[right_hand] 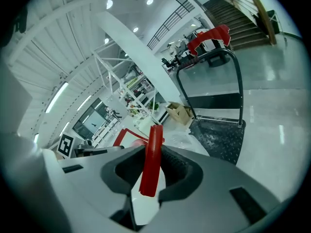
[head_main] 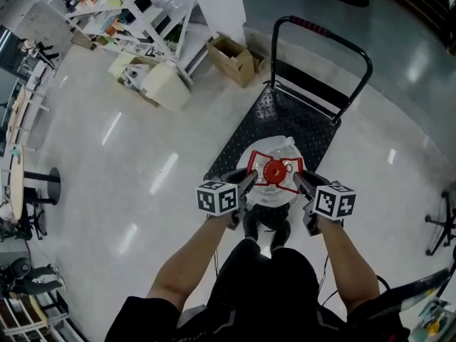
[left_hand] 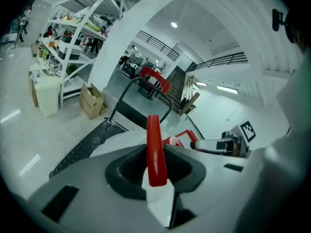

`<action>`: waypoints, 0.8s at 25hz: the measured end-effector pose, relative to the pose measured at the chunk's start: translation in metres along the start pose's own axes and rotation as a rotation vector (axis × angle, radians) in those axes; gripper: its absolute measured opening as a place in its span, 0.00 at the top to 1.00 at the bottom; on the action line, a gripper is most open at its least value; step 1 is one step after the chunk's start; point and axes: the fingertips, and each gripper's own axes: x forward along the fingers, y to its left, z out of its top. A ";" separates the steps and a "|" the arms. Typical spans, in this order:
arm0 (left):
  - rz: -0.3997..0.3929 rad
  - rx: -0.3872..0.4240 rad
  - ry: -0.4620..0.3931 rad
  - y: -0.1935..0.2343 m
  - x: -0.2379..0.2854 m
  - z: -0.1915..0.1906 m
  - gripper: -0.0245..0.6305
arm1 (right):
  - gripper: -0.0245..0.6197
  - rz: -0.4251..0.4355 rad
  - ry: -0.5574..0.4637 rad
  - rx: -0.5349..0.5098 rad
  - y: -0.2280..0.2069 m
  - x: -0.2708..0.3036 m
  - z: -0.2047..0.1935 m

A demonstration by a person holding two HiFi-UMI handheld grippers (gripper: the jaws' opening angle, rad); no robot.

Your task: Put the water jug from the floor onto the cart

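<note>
The water jug is clear with a red cap and a red carrying handle. It sits between my two grippers, over the near end of the black cart deck. Whether it rests on the deck I cannot tell. My left gripper is shut on the left strip of the red handle. On the other side, my right gripper is shut on the right strip of that handle. Each gripper view shows the other gripper across the jug's top.
The cart's upright push bar stands at the deck's far end. Cardboard boxes and a cream bin lie by white shelving at the upper left. The person's feet are just behind the jug. A chair base is at the right.
</note>
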 end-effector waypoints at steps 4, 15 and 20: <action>-0.004 -0.023 0.061 0.041 0.044 -0.010 0.84 | 0.81 -0.049 0.013 0.032 -0.038 0.044 -0.006; -0.005 -0.080 0.128 0.122 0.104 -0.034 0.84 | 0.81 -0.114 0.044 0.104 -0.089 0.123 -0.030; -0.017 -0.082 0.137 0.130 0.105 -0.035 0.84 | 0.81 -0.123 0.048 0.145 -0.096 0.123 -0.030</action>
